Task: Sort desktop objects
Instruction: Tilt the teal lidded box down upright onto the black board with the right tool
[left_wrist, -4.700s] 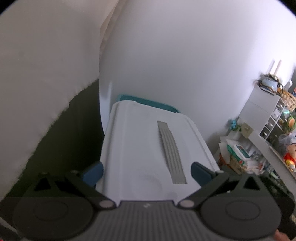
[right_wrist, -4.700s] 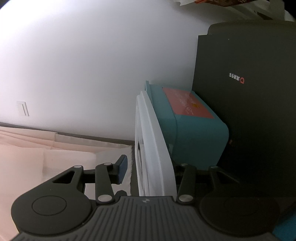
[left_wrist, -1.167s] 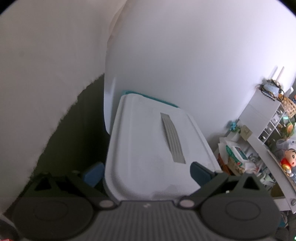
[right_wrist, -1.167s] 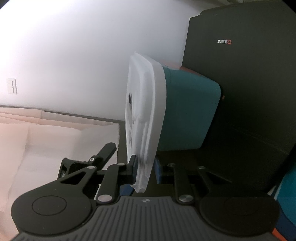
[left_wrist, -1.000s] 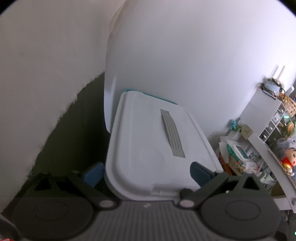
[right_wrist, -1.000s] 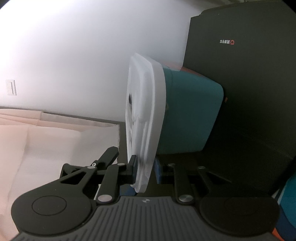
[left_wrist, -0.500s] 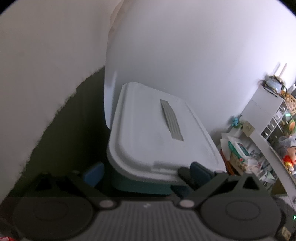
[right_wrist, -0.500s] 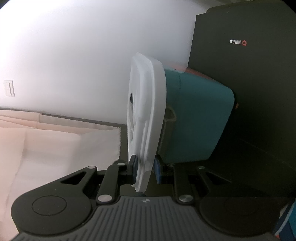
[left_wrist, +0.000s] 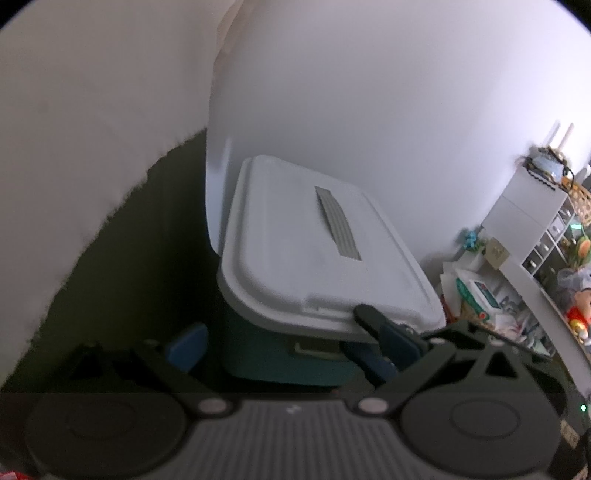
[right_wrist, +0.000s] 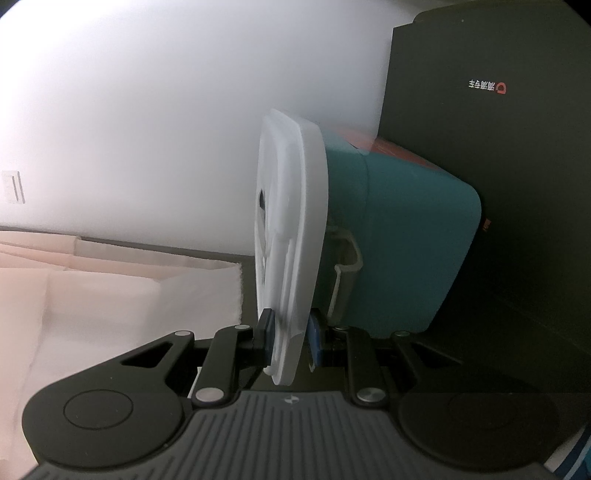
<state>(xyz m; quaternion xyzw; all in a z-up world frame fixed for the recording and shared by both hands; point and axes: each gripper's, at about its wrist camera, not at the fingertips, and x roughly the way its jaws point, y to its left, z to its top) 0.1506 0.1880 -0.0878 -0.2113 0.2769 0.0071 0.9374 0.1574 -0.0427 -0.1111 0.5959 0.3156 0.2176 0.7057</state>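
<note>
A teal storage box (left_wrist: 280, 354) with a white lid (left_wrist: 314, 251) rests on a dark surface by the wall. My left gripper (left_wrist: 295, 345) is open. Its blue pads (left_wrist: 186, 347) stand either side of the box's near end, short of it and not touching. In the right wrist view the lid (right_wrist: 291, 229) appears on edge against the teal box (right_wrist: 406, 236). My right gripper (right_wrist: 290, 334) is shut on the lid's rim, one pad on each face. Its fingers (left_wrist: 365, 314) show at the lid's near right corner in the left view.
A black case with a red logo (right_wrist: 498, 147) lies against the box's underside. Pale cloth (right_wrist: 110, 295) covers the area to the left. At the right stand a white shelf unit (left_wrist: 524, 206), piled packets (left_wrist: 476, 291) and a toy figure (left_wrist: 576, 317).
The box has drawn away from my left gripper, so its teal front now shows under the lid. The right gripper stays clamped on the lid's rim and its fingers have come into the left view.
</note>
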